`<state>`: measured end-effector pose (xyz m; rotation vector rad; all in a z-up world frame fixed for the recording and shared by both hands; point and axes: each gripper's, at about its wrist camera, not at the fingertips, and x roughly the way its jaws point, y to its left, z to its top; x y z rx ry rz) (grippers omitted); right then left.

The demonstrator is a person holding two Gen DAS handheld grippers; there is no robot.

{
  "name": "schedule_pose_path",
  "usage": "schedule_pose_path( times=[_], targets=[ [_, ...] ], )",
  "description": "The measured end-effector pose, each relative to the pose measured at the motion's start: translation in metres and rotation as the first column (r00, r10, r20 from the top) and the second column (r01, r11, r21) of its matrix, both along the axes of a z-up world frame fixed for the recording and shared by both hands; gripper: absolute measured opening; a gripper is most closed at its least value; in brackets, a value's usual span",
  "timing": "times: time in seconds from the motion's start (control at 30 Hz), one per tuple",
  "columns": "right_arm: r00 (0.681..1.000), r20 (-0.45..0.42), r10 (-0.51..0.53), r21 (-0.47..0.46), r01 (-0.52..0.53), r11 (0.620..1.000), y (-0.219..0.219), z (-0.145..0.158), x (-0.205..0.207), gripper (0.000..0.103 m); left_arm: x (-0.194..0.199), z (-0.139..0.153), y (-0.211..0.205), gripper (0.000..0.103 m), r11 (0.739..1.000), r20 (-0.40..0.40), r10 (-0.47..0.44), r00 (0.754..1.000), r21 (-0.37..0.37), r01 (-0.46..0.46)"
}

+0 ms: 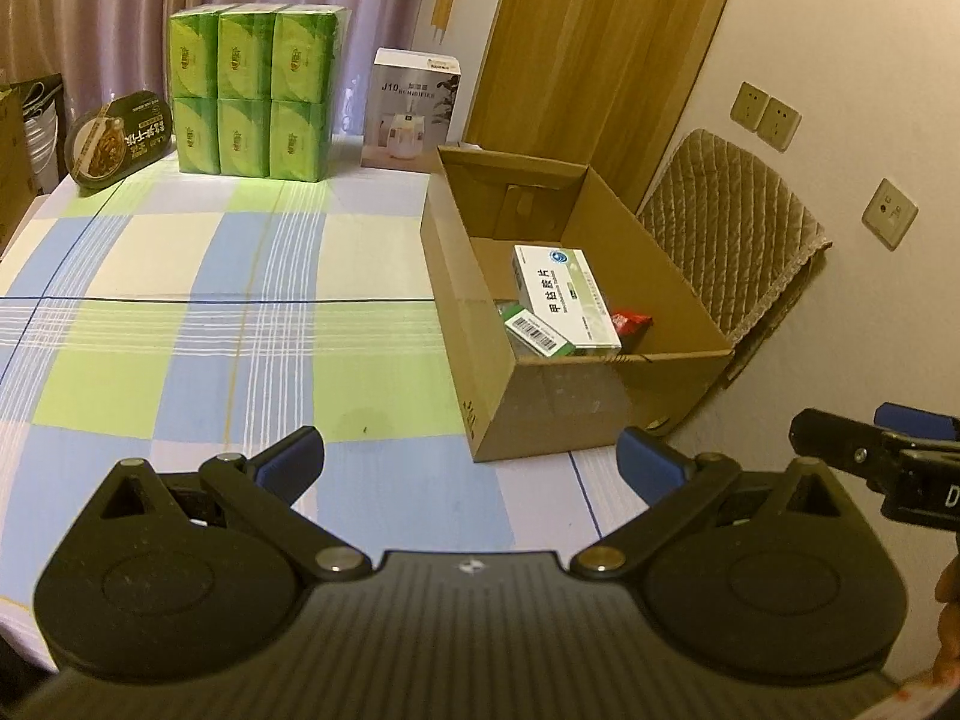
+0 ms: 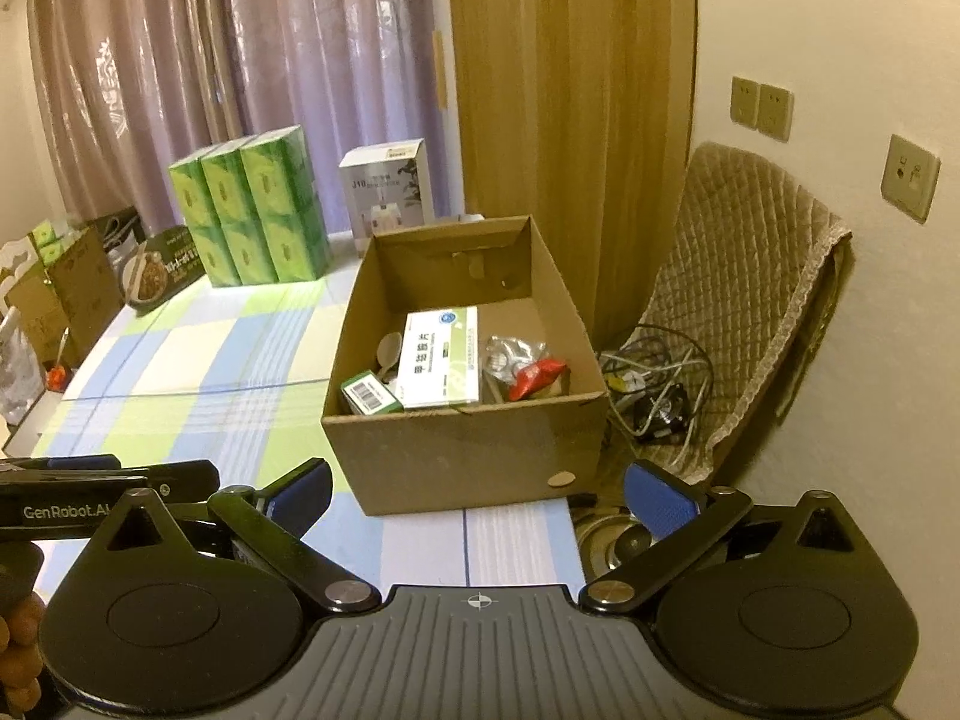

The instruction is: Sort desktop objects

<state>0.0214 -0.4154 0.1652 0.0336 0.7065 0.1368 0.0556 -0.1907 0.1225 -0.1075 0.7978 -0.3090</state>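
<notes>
Both wrist fisheyes sit low over the near edge of the checked tablecloth (image 1: 180, 276), facing the curtained far wall, the left one looking from left of the open cardboard box (image 1: 540, 408), the right one nearly straight into it, both sharing box, green tissue packs (image 2: 252, 216) and humidifier carton (image 1: 411, 114).
</notes>
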Motion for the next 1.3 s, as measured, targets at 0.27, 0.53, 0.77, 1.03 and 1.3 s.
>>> schedule_pose_path(
  times=[0.27, 0.53, 0.77, 1.03, 1.3],
  targets=[
    [1.0, -0.021, -0.006, 0.002, 0.006, 1.0, -0.002, -0.007, 0.0, 0.101, -0.001, -0.004, -0.002, 0.102, 1.0, -0.006, -0.003, 1.0, 0.013, 0.003],
    [1.0, -0.03, -0.009, 0.002, 0.009, 1.0, -0.003, -0.011, 0.002, 0.101, 0.0, -0.006, -0.004, 0.102, 1.0, -0.011, -0.005, 1.0, 0.02, 0.005],
    [0.999, -0.035, -0.009, 0.003, 0.009, 1.0, -0.002, -0.014, 0.004, 0.101, 0.001, -0.009, -0.006, 0.102, 1.0, -0.015, -0.008, 1.0, 0.026, 0.008],
    [0.999, -0.036, -0.011, 0.0, 0.011, 1.0, -0.002, -0.015, 0.005, 0.101, 0.003, -0.012, -0.008, 0.102, 1.0, -0.021, -0.007, 1.0, 0.028, 0.008],
    [0.999, -0.042, -0.011, -0.003, 0.011, 1.0, -0.003, -0.018, 0.008, 0.101, 0.005, -0.014, -0.008, 0.102, 1.0, -0.03, -0.009, 1.0, 0.023, 0.009]
  ],
)
